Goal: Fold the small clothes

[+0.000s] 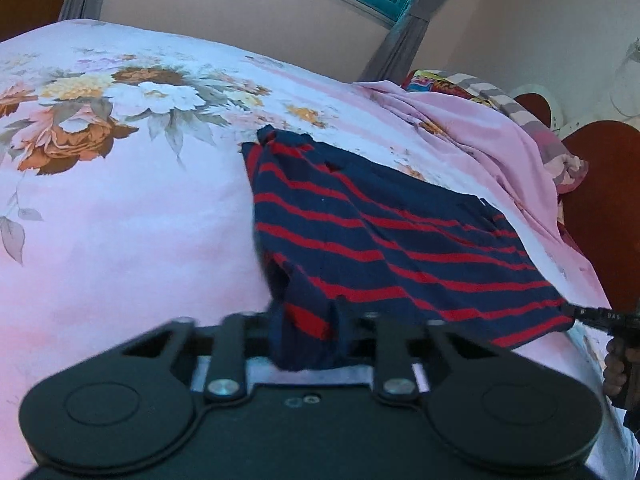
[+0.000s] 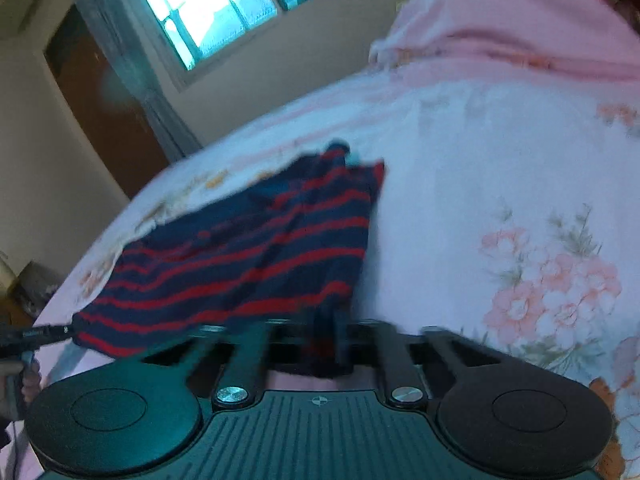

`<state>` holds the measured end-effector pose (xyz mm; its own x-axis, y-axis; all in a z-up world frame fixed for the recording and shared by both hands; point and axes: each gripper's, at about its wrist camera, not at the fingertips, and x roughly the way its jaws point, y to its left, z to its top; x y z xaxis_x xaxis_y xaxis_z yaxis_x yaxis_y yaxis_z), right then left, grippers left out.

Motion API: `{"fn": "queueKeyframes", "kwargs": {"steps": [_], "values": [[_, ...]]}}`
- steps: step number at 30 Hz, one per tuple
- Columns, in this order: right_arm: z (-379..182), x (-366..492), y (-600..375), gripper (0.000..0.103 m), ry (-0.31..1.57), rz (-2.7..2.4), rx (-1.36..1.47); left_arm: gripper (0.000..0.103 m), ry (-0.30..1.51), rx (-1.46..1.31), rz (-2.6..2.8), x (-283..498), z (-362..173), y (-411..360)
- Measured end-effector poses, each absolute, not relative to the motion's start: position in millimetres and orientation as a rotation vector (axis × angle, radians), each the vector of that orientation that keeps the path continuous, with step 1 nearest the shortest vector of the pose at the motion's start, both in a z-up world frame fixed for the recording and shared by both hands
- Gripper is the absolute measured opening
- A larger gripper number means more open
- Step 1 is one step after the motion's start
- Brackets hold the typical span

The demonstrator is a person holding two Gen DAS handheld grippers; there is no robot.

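1. Left gripper [image 1: 308, 328] and right gripper [image 2: 320, 340] each have their jaws clamped on a near corner of the striped garment [image 1: 380, 240].
2. It looks light, limp; corners suit gripping.
3. Beyond them it lies spread across the floral bed [image 1: 120, 220].

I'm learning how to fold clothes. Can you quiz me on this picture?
1. True or false: the striped cloth lies on a flowered sheet.
2. Which colours are the stripes? A. green and white B. navy and red C. yellow and black
3. What does the left gripper hold?

Key: 1 true. 2 B. 3 An edge of the cloth; the right gripper pinches another edge.
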<state>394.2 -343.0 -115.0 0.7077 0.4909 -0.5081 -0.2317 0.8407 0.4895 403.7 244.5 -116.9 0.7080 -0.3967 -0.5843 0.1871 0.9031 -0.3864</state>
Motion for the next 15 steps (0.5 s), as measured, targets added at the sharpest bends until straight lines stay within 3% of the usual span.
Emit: {"fn": "queueKeyframes", "kwargs": {"steps": [3,6,10,15], "values": [[-122,403,-349,0.009,0.734,0.441,0.496,0.015,0.728,-0.279,-0.323,403,-116,244],[-127,404,-350,0.009,0.772,0.512,0.526,0.027,0.738,-0.236,-0.319,403,-116,239],[-127,401,-349,0.009,0.732,0.556,0.489,0.018,0.747,-0.197,-0.331,403,-119,234],[-128,405,-340,0.009,0.756,0.558,0.430,0.018,0.743,-0.152,-0.331,403,-119,229]]}}
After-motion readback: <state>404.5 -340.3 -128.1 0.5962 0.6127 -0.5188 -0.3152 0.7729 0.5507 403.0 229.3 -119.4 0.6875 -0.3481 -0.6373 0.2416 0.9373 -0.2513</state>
